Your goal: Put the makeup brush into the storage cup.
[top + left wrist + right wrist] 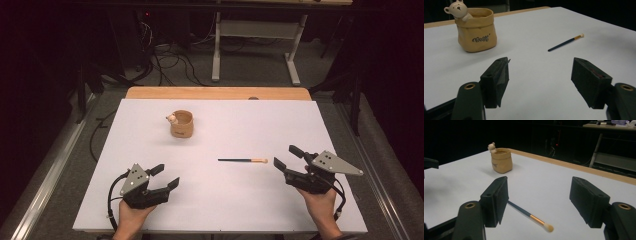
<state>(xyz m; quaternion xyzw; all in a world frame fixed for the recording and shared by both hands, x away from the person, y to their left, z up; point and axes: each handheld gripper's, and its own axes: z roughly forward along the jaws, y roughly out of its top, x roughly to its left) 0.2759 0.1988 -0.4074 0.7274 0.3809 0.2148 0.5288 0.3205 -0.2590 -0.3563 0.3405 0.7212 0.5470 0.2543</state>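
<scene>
A tan sack-shaped pot [477, 30] printed "Best" stands on the white counter [220, 200] at 11 o'clock, a small bear figure [457, 10] peeking over its rim. A slim brush [243, 160] lies at 3 o'clock, just before the right hand-held gripper [287, 156], jaws apart and empty. The left hand-held gripper [165, 176] also gapes, empty.

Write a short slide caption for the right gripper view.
Open right gripper facing a small brush on the white table.

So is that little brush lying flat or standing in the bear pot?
Lying flat: the brush rests on the table, apart from the bear pot.
</scene>
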